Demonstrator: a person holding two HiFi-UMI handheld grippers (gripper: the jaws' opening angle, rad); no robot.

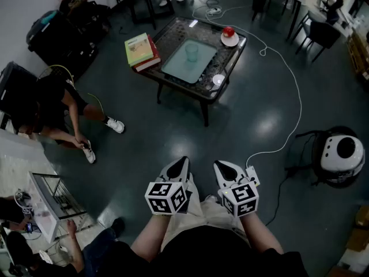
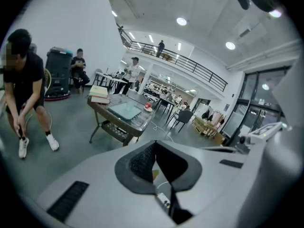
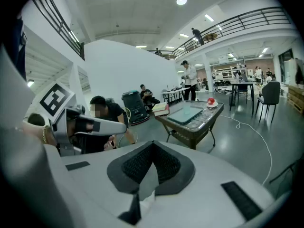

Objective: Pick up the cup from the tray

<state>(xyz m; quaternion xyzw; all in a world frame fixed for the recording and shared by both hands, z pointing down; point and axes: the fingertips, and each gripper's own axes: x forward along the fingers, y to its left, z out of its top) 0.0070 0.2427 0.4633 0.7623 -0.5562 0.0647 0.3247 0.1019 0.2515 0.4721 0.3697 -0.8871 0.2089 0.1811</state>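
While upright, cup [image 1: 191,52] on tray [image 1: 177,69]

The clear glass cup [image 1: 191,52] is rendered too small in both gripper views to be made out. The small round white object [image 1: 218,79] at the near corner of the dark table [image 1: 172,38] cannot be identified. A person in dark clothing [image 1: 11,211] is cut off by the head view's left edge
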